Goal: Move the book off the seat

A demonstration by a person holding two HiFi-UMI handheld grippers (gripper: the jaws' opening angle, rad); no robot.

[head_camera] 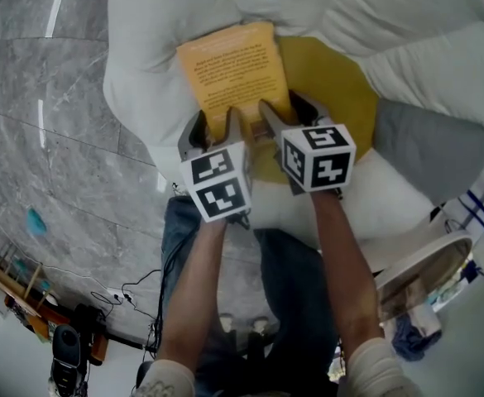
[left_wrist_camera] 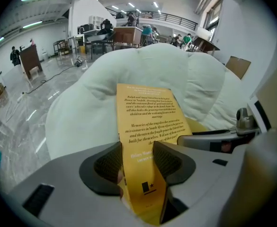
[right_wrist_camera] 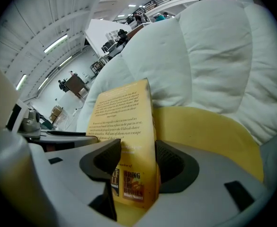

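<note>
Yellow paperback book (head_camera: 233, 64) gripped at the white padded armchair seat (head_camera: 142, 56)
Left gripper (head_camera: 217, 129) and right gripper (head_camera: 287, 112) jaws both clamp its near edge.

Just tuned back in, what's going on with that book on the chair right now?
A person holds a claw in each hand, and both are shut on the near edge of the yellow book. The left claw and the right claw grip it side by side. The book is above the yellow seat cushion of the white armchair, so it has not been moved off the seat yet.
</note>
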